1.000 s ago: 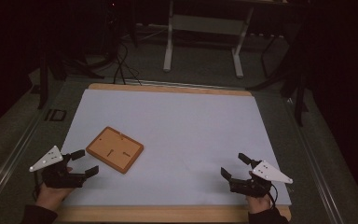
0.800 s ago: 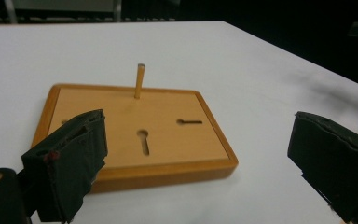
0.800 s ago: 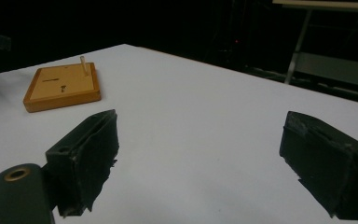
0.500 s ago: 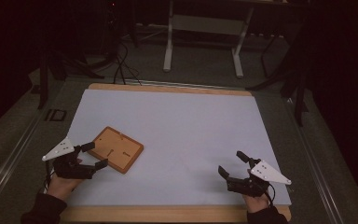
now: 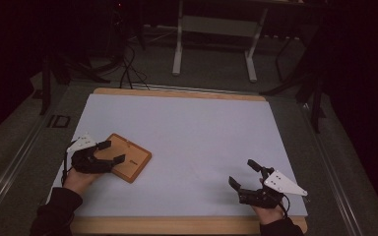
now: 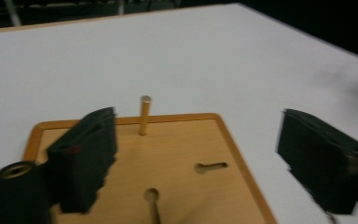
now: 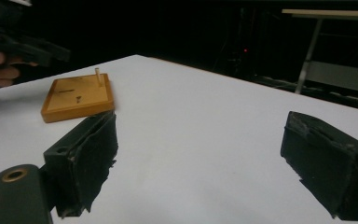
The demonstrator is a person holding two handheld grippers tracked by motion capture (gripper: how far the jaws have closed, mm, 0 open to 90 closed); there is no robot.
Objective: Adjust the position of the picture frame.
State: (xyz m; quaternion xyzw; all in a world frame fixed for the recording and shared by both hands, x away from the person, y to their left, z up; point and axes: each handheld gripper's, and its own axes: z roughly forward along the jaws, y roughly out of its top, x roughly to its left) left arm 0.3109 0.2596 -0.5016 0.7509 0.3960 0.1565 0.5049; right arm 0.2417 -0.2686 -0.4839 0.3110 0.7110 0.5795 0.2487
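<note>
From the high view, a white sheet (image 5: 187,147) covers a table with a wooden edge (image 5: 177,93), set in a dark room with grey carpet and a metal stand (image 5: 214,29) beyond it. A wooden board (image 5: 130,160) lies at the sheet's near left; the left gripper (image 5: 109,151) sits over the board's left part, jaws apart, while the right gripper (image 5: 242,173), jaws apart, rests well to the board's right near the front edge. In the left gripper view, the spread jaws straddle the board (image 6: 177,154), where a small upright peg (image 6: 144,114) stands near the far rim beside keyhole slots (image 6: 212,166). In the right gripper view, the board (image 7: 77,95) lies far left beyond open jaws, below the left gripper (image 7: 32,46).
</note>
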